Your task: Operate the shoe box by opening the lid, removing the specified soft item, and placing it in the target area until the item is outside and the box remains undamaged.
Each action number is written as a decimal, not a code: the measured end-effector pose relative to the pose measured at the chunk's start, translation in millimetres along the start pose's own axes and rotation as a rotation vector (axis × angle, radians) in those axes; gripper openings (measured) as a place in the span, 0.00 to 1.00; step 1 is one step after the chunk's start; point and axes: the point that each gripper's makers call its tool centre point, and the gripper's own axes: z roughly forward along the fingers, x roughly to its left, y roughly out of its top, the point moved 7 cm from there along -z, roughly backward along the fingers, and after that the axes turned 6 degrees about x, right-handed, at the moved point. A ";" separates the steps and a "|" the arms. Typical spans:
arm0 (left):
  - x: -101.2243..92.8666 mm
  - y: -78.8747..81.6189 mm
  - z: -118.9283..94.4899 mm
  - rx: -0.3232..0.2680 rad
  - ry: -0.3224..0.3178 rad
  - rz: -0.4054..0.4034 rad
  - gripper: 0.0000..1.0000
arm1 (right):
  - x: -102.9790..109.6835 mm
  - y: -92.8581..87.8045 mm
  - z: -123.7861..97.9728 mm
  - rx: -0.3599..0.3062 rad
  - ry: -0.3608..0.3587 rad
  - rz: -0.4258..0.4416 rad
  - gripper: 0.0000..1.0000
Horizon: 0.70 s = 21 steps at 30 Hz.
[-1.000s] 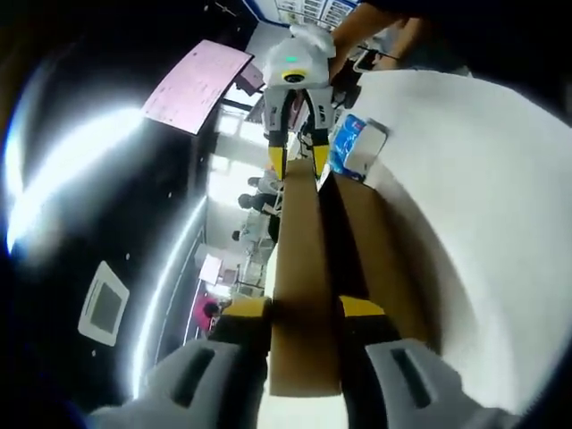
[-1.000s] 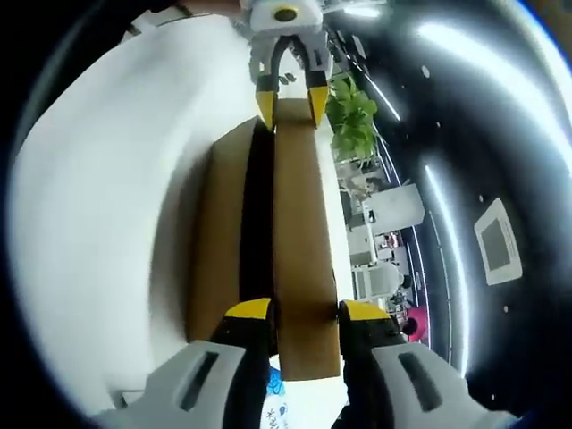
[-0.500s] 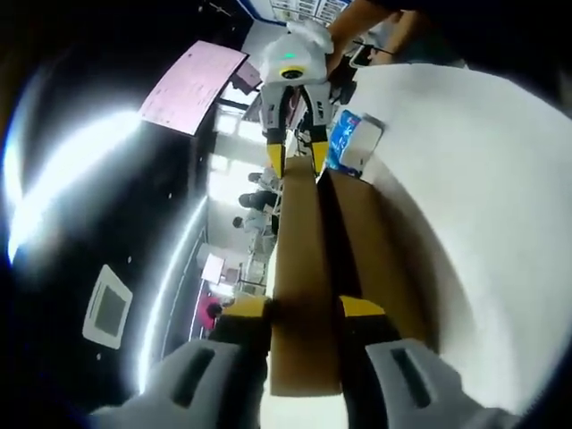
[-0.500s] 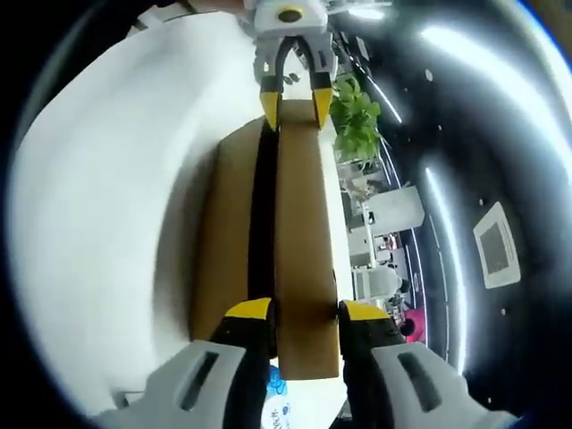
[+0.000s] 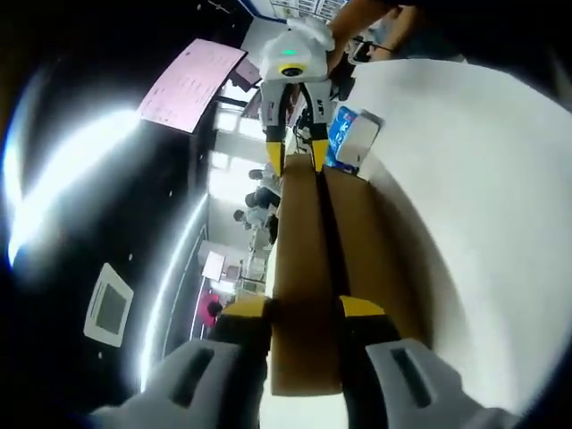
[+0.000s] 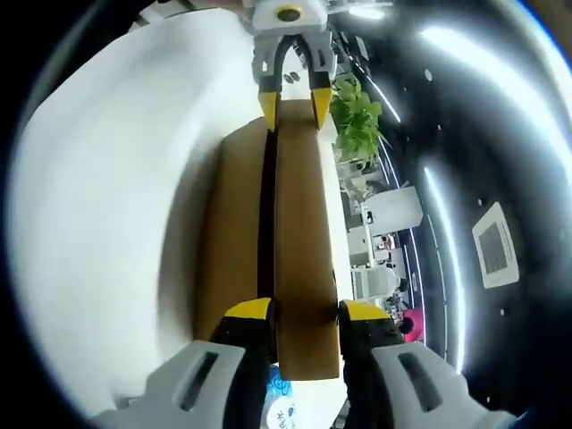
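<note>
A brown cardboard shoe box lid [image 5: 304, 259] runs lengthwise up the left gripper view, with my left gripper [image 5: 304, 308] shut on its near end. My right gripper [image 5: 293, 163] is shut on the far end. The box body [image 5: 368, 241] lies just right of the lid across a thin dark gap. From the other end, the right gripper view has my right gripper [image 6: 304, 310] clamping the lid [image 6: 304, 232] and my left gripper [image 6: 290, 103] at the top. There the box body [image 6: 234, 232] lies to the left. The box's inside is hidden.
The box rests on a white table [image 5: 487, 206] [image 6: 116, 197]. A blue-and-white packet [image 5: 353, 138] [image 6: 281, 409] lies beside the box at my right gripper's end. A person's arm [image 5: 366, 13] reaches in behind that gripper. A green plant [image 6: 357, 116] stands beyond the table.
The dark gap between lid and box body has narrowed in both views. Both grippers keep their hold on the lid's ends.
</note>
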 end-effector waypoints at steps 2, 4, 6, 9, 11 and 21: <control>-1.6 -0.8 0.5 0.008 -0.001 0.000 0.29 | 1.0 0.5 0.2 -0.002 0.002 0.001 0.28; -3.0 -1.5 0.6 0.010 -0.004 -0.002 0.29 | 2.6 0.8 0.8 -0.002 0.004 -0.001 0.28; -3.9 -1.9 0.6 0.013 -0.003 -0.002 0.29 | 3.3 1.2 0.9 -0.002 0.006 0.002 0.28; -5.0 -2.0 0.6 0.015 -0.004 -0.003 0.29 | 4.2 1.7 1.0 -0.002 0.007 0.003 0.28; -5.7 -2.2 0.8 0.018 -0.004 -0.004 0.29 | 5.0 1.9 1.2 -0.002 0.007 0.002 0.28; -6.5 -6.1 3.2 0.051 -0.002 -0.006 0.30 | 5.9 1.8 0.6 -0.001 0.002 0.012 0.28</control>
